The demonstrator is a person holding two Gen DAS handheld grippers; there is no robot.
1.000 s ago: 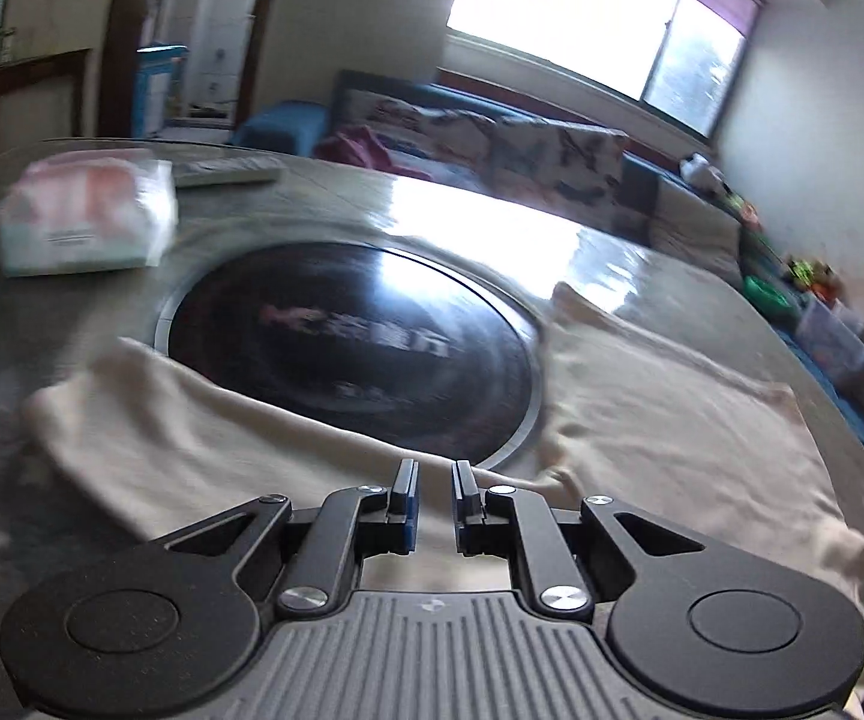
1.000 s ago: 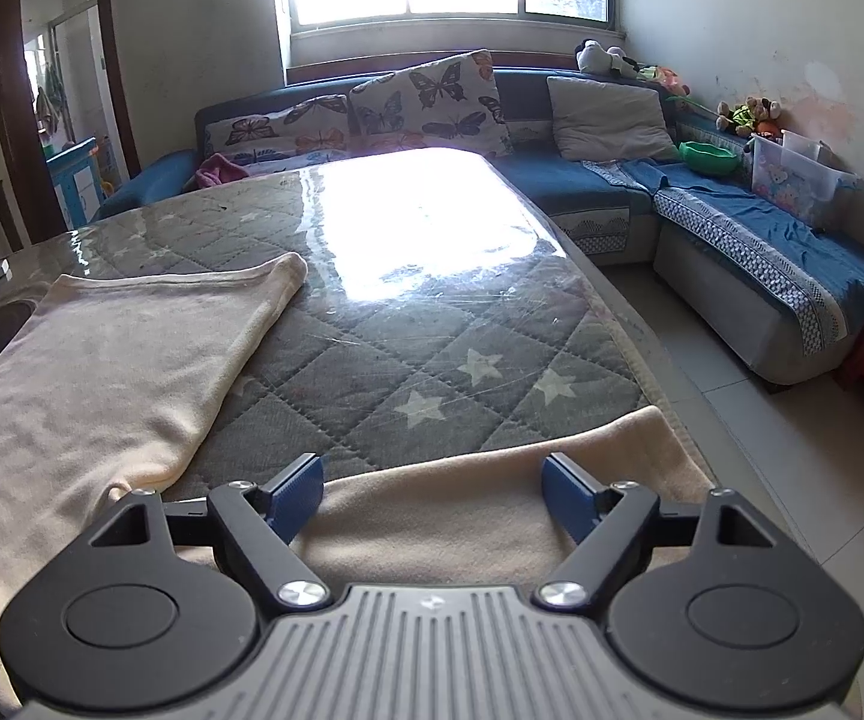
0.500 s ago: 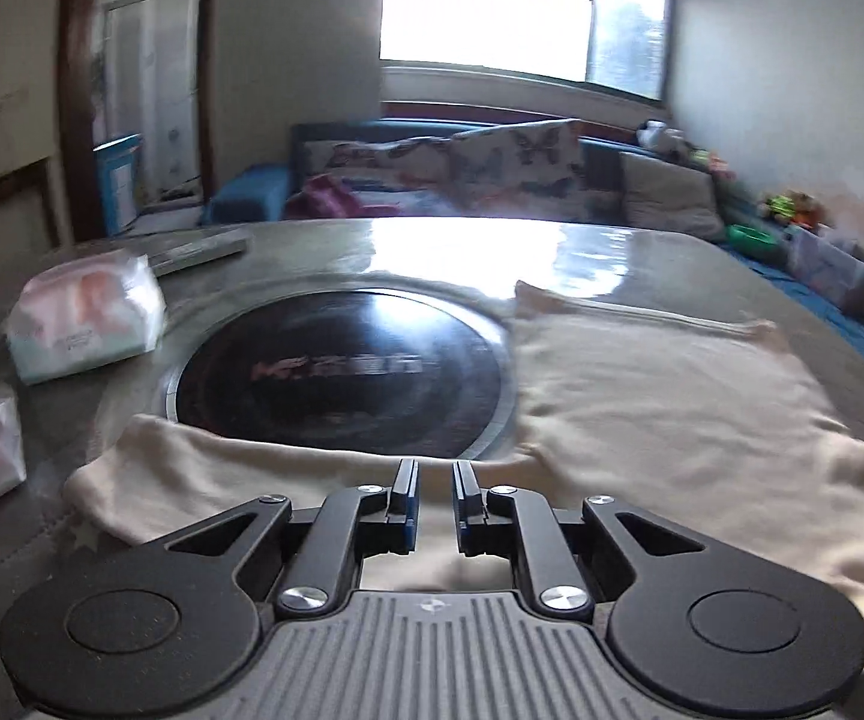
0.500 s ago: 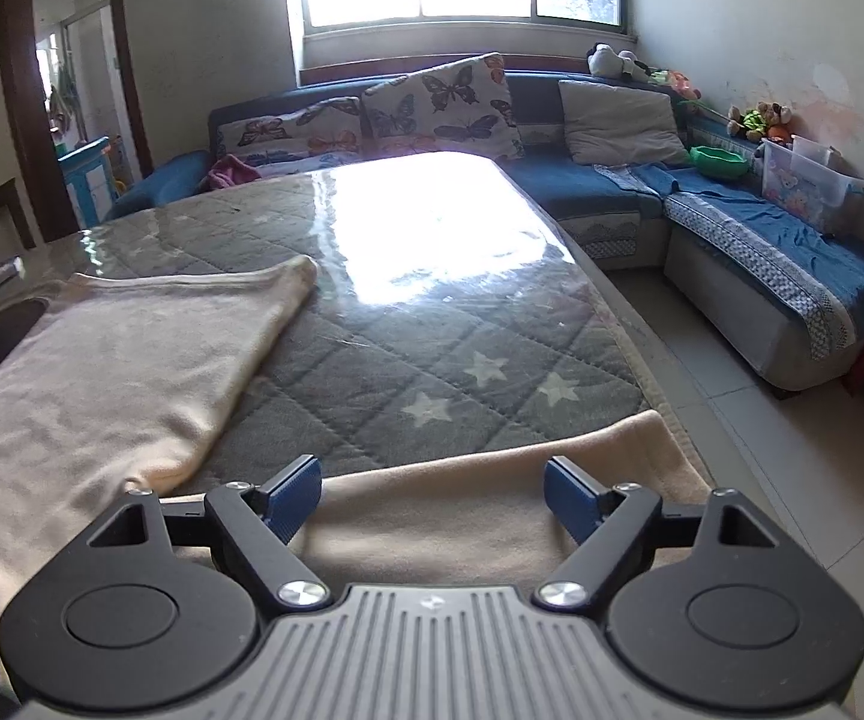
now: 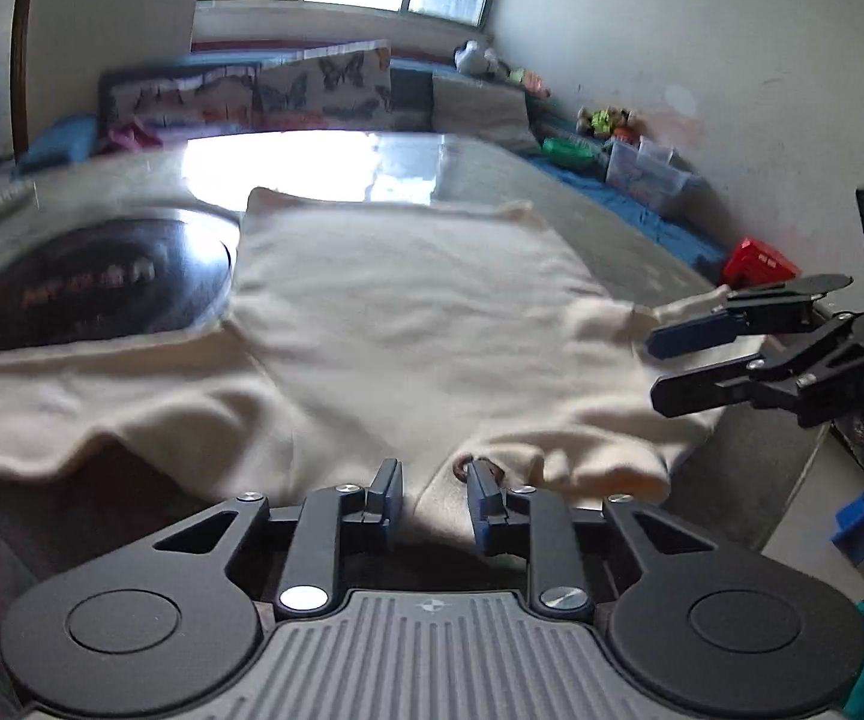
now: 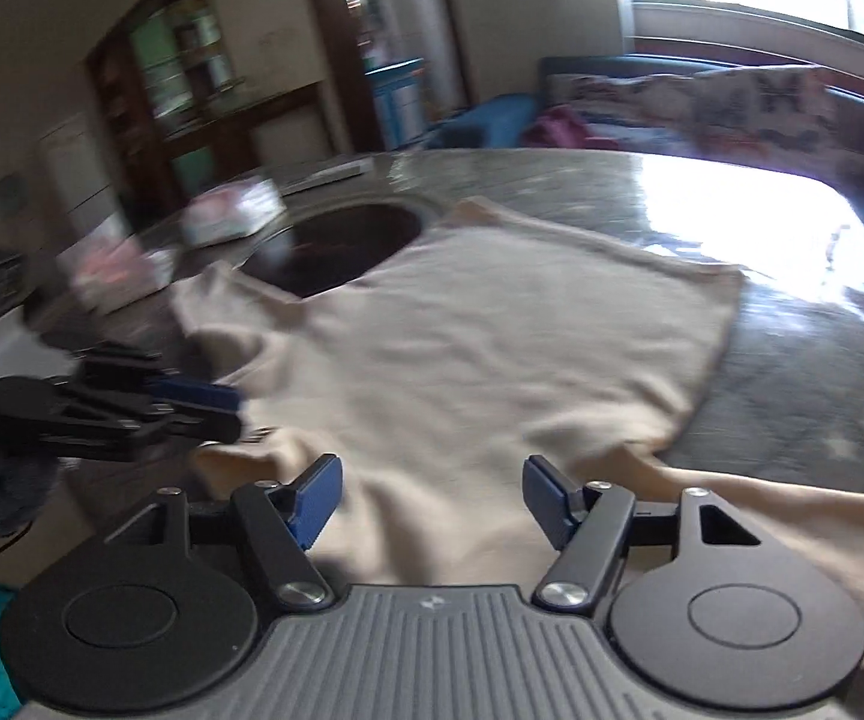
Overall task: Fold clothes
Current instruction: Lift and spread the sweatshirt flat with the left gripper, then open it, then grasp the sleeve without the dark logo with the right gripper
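One cream knit long-sleeved garment (image 5: pixel 408 324) lies spread on the grey star-quilted table (image 6: pixel 792 396), body flat, one sleeve trailing over the round black glass inset (image 5: pixel 102 294). The inset carries pale lettering; it is blurred and cannot be read.

Two grippers are in view. The left gripper (image 5: pixel 432 489) sits at the near edge of the garment, at the collar; its blue-padded fingers stand a little apart with cloth between them, and a grip on the cloth cannot be confirmed. The right gripper (image 6: pixel 432 495) is released, fingers wide apart over the cloth near the other sleeve.

Two plastic-wrapped packets (image 6: pixel 231 213) lie beside the inset; their print is unreadable. One red stool (image 5: pixel 759 261) stands on the floor beyond the table.
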